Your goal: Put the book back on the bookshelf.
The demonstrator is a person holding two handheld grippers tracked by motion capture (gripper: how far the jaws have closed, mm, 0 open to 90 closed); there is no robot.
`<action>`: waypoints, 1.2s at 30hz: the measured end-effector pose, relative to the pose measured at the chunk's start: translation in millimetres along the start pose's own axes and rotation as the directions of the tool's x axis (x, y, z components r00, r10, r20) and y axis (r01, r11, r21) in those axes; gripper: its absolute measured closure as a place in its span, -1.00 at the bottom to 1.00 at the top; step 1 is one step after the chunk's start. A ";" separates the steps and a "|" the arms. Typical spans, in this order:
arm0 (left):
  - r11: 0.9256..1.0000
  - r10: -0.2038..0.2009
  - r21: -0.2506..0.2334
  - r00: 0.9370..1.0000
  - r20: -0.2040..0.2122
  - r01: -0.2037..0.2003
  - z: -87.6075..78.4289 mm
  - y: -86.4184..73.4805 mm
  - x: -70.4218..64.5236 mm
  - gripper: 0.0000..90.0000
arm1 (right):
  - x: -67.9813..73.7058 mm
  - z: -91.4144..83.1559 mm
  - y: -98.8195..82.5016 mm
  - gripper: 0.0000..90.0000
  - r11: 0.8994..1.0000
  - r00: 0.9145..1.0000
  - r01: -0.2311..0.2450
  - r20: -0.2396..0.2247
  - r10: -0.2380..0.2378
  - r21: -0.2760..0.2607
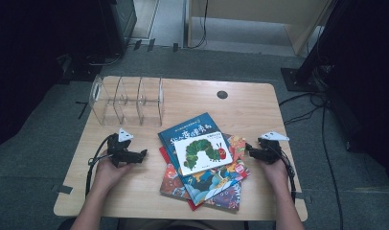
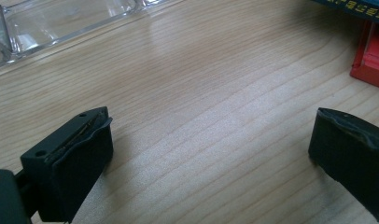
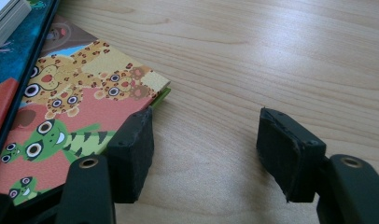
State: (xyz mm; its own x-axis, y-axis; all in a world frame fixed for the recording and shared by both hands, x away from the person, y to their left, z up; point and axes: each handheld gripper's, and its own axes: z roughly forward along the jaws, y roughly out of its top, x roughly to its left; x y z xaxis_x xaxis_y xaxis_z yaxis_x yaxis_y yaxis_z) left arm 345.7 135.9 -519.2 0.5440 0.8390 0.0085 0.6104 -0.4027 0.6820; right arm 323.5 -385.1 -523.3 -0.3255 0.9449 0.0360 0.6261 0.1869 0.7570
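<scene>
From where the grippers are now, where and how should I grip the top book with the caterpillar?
Grip the caterpillar book at its right edge, which overhangs the books below. Come in flat from the right with the open right gripper, one jaw above and one under that thin edge.

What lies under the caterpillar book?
The caterpillar book tops a blue book, with more picture books and a red one fanned below. Their covers are mostly hidden, so the count is unclear.
</scene>
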 end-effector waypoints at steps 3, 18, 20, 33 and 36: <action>1.000 0.018 0.004 1.000 0.017 -0.018 -1.0 -0.3 -0.6 -1.00 | 0.0 0.0 0.0 -0.19 1.000 1.000 -0.002 0.000 0.002 0.000; 1.000 0.021 -0.006 0.997 0.069 -0.020 -14.8 2.0 2.6 0.02 | -1.1 -9.2 5.7 -0.17 0.999 0.999 -0.047 -0.019 0.047 0.012; 1.000 0.024 -0.001 0.997 0.080 -0.024 -16.3 3.5 2.6 0.04 | -1.5 -11.6 6.5 -0.16 0.999 0.998 -0.053 -0.023 0.054 0.003; 0.998 0.059 -0.001 0.973 0.222 -0.060 -23.3 32.7 -20.1 0.60 | 16.2 -37.6 14.2 0.25 0.998 0.992 -0.050 -0.121 0.047 -0.022; 0.996 0.088 -0.027 0.965 0.248 -0.084 -23.9 40.4 -27.7 0.75 | 21.6 -43.7 13.7 0.35 0.998 0.990 -0.051 -0.134 0.047 -0.029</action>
State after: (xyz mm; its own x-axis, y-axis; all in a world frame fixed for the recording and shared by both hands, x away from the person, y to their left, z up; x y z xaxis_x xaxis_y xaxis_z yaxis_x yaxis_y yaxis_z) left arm 341.6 105.1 -474.4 0.7214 0.6833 -0.1126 0.5467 -0.4622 0.6982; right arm 294.0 -373.9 -483.7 -0.3881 0.9078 0.1587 0.6210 0.1303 0.7729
